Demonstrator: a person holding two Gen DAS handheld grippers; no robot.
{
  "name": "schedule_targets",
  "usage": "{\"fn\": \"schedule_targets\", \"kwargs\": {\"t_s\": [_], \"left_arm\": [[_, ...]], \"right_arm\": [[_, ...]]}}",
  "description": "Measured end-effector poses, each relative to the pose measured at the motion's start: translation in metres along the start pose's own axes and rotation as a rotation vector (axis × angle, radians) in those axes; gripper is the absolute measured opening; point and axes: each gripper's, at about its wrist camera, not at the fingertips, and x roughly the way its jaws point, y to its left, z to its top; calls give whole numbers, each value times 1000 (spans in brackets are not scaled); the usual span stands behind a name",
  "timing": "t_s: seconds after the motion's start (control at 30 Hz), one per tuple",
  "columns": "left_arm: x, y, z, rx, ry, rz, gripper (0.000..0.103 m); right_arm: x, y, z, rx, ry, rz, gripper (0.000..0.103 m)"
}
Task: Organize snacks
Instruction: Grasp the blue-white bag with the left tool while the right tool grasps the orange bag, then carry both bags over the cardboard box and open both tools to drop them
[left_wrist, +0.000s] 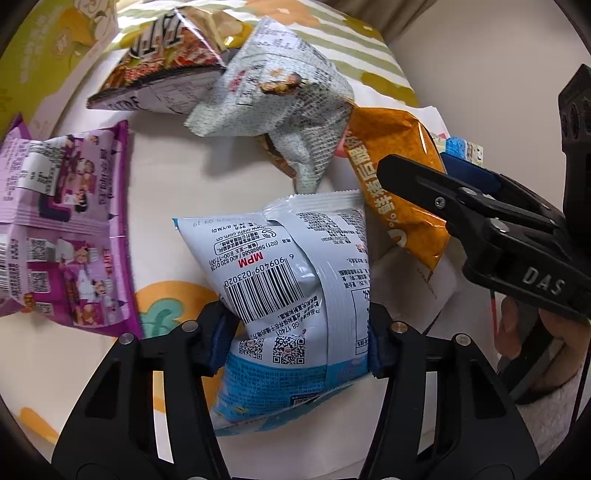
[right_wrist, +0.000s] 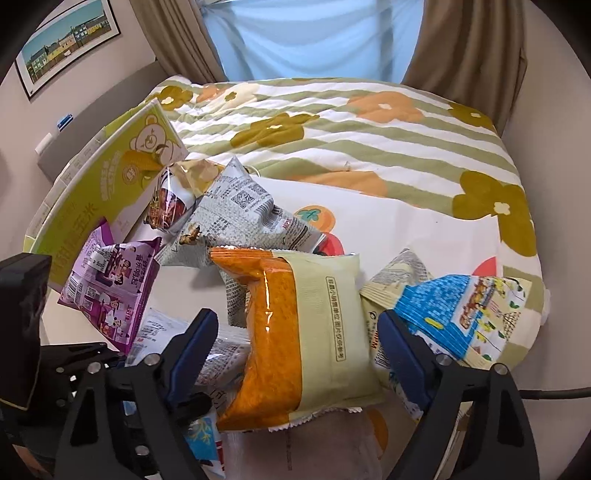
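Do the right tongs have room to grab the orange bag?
Probably yes. The right tongs are already spread around the orange bag, one blue pad on each side, nothing between. The blue picture bag lies just outside.

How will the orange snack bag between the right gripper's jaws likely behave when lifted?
The orange snack bag looks puffy and crinkled, so probably light and floppy. Its glossy film may slip between the right gripper's pads. It overlaps neighbouring packets, so lifting may drag them.

Flowered striped quilt (right_wrist: 369, 147), brown curtains (right_wrist: 465, 40), framed picture (right_wrist: 66, 40) on wall.
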Motion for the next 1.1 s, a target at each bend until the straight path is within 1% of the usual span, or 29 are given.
{"fn": "schedule_targets", "kwargs": {"t_s": [0.3,0.33,0.4,0.5,0.57,0.67,0.83,0.97,1.1], "left_arm": [[-11,17,-3,-3,-12,20,52],[-12,18,-3,-3,-13,22,52],[-16,22,-5,-2,-15,22,52],[-19,22,-5,-2,-20,18,52],[-27,25,-7,2,-29,14,52],[-37,25,-7,12,-45,10,52],[-69,23,-11,38,-92,-3,52],[-105,21,-8,41,-158,-15,52],[-149,23,-3,37,-247,-2,52]], "right_arm": [[21,2,-2,-23,44,-3,84],[23,2,-2,-22,49,-3,82],[26,4,-2,-31,54,-21,72],[25,7,-3,-48,54,-44,65],[23,8,-4,-38,55,-49,63],[12,10,-5,-22,38,-59,62],[-14,14,-6,23,10,-74,61],[-41,27,-4,10,-17,-86,61],[-68,44,0,-23,-52,-78,61]]}}
